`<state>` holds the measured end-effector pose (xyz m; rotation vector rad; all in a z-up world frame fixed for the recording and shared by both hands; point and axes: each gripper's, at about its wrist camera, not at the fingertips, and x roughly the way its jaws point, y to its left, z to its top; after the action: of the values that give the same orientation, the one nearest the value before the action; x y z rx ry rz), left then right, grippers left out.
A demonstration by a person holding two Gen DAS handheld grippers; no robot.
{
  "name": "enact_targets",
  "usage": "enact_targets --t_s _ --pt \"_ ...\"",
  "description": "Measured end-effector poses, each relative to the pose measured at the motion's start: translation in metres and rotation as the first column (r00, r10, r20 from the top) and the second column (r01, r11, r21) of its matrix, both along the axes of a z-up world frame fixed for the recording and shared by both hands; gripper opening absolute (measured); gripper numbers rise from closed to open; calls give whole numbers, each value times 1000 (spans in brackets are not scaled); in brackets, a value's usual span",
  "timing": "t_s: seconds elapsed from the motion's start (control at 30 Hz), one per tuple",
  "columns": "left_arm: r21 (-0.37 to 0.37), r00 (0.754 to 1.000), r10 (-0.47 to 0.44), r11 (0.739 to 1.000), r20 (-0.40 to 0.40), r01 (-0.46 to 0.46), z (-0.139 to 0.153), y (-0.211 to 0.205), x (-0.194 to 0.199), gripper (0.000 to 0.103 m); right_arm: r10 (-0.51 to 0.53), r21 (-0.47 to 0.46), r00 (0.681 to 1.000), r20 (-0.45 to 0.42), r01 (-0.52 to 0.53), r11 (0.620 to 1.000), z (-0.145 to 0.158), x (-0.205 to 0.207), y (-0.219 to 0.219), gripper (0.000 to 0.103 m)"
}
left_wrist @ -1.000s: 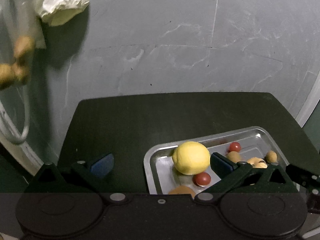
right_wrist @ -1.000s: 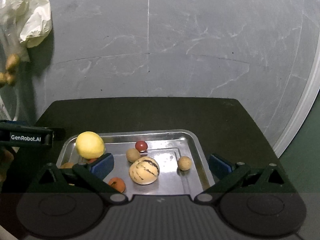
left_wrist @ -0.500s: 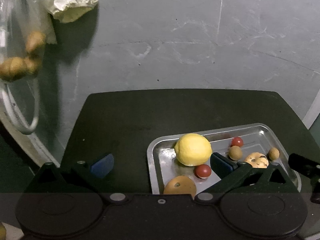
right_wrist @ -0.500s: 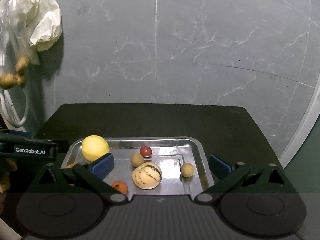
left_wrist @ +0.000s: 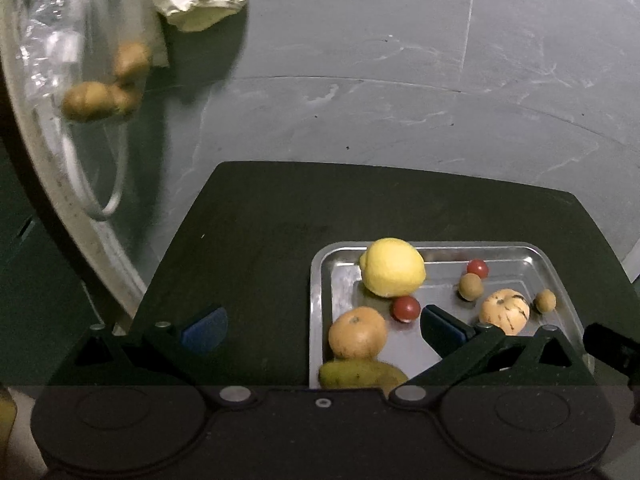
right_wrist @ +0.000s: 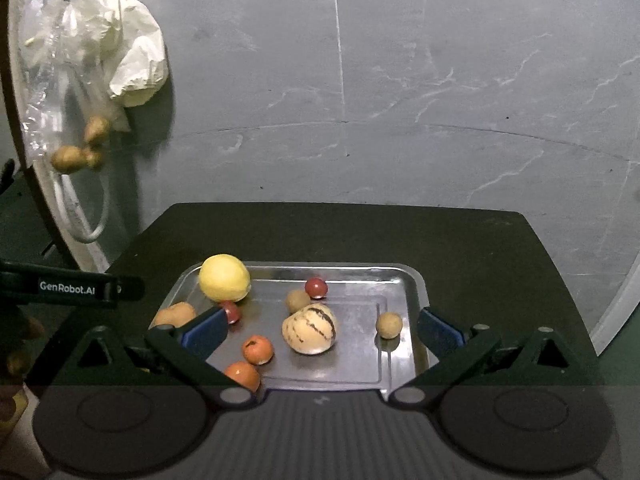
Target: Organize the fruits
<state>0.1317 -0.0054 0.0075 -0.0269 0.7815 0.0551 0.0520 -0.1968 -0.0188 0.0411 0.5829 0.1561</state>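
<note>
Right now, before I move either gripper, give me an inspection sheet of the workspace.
Surface: dark tabletop, bare around the tray.
Job's things: metal tray holding a lemon, striped melon, two cherry tomatoes, two small brown round fruits, two small orange fruits, an orange and a green fruit at the near edge.
Clutter: nothing seen on the table.
Grippers: left gripper and right gripper both open, holding nothing.
Cables: white loop hanging at left.
Surroundings: grey marbled wall; clear bag of brown produce; crumpled white bag.
</note>
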Motion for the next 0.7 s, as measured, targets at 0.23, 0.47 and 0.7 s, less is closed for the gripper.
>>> enact_targets --t_s 0.23,0.47,0.7 --pt "11 998 60 998 -3 -60 -1 -7 -31 102 55 2 998 -17 -55 998 -4 -23 -15 103" --pt "0 994 113 994 -7 -113 -3 -14 -66 102 90 -11 996 -21 -90 996 -6 -46 -28 103" --pt "18 994 111 994 5 -111 1 -24 -89 102 121 3 993 -6 -121 993 -6 -60 -32 103"
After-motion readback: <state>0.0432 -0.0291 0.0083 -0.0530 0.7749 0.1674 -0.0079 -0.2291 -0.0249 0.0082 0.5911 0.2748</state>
